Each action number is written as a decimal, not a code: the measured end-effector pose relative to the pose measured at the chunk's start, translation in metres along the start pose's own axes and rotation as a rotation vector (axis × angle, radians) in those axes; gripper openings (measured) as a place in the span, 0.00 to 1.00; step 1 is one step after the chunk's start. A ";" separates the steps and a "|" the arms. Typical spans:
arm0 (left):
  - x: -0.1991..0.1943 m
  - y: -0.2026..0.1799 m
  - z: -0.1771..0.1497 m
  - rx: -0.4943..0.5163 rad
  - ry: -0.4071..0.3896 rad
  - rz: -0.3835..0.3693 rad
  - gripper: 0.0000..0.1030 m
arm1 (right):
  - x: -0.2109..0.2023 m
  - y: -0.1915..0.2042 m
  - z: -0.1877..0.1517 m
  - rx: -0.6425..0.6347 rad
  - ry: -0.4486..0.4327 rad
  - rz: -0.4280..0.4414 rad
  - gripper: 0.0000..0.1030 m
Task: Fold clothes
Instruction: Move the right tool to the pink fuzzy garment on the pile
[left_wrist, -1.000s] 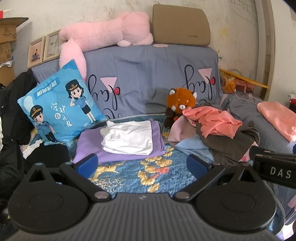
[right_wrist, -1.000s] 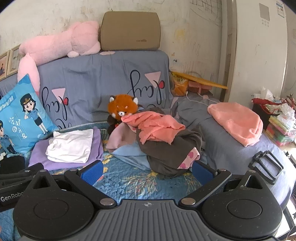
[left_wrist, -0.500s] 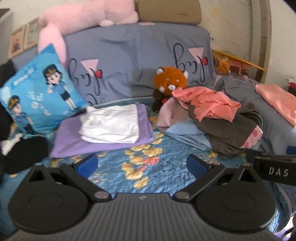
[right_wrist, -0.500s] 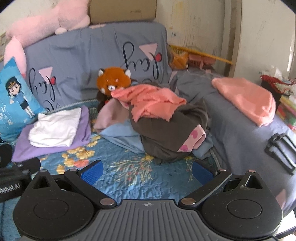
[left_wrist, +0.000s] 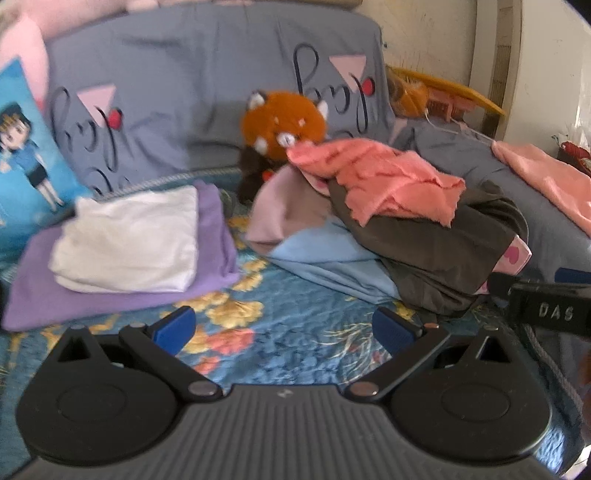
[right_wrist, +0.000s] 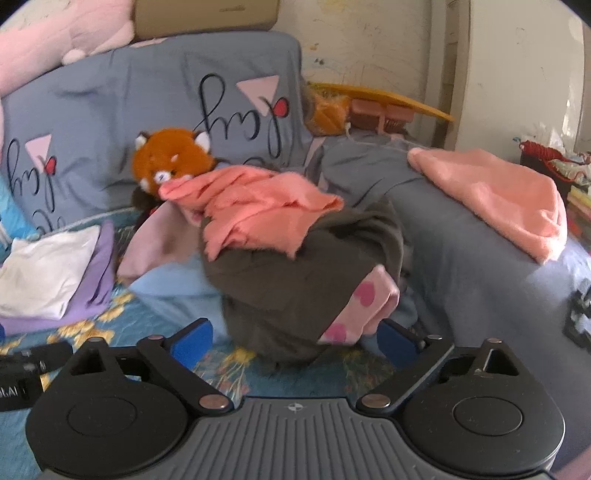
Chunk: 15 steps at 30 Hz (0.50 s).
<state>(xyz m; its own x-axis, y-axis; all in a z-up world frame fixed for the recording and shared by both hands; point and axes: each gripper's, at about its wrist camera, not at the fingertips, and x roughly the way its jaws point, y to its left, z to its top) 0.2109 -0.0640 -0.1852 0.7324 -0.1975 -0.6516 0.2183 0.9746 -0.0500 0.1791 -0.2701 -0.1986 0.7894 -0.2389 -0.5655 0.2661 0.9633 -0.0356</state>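
Coral fleece: a coral garment lies crumpled on top of the unfolded heap, its upper end against the red panda plush.
Heap: a dark brown garment with a pink heart-print lining sits under the coral piece; a pale pink garment and a light blue garment spread out beneath, all on the blue floral quilt.
Folded stack: a white folded garment rests on a purple folded garment, left of the heap and apart from it.
Left tool: jaws spread wide over bare quilt, nothing between the blue pads, heap ahead and to the right.
Right tool: jaws wide but closing; the lower edge of the dark brown garment and its heart-print lining lie between the pads, which do not press on the cloth.
Surroundings: grey printed cover over the backrest; a second coral cloth lies on the grey surface at right, well apart from the heap; cartoon cushion at far left.
Image quality: both views slightly blurred.
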 end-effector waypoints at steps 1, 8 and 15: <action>0.008 0.000 0.001 -0.007 0.016 -0.008 1.00 | 0.002 -0.001 0.002 -0.011 -0.022 -0.005 0.91; 0.049 -0.004 0.008 -0.023 0.076 0.029 0.90 | 0.032 0.004 0.027 -0.129 -0.140 0.006 0.72; 0.067 -0.008 0.015 -0.026 0.059 0.003 0.79 | 0.078 0.014 0.040 -0.141 -0.135 0.050 0.64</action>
<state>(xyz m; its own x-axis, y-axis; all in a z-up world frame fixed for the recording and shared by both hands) 0.2680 -0.0869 -0.2172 0.6933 -0.1889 -0.6954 0.1989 0.9777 -0.0673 0.2666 -0.2802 -0.2097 0.8691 -0.1956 -0.4544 0.1521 0.9797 -0.1308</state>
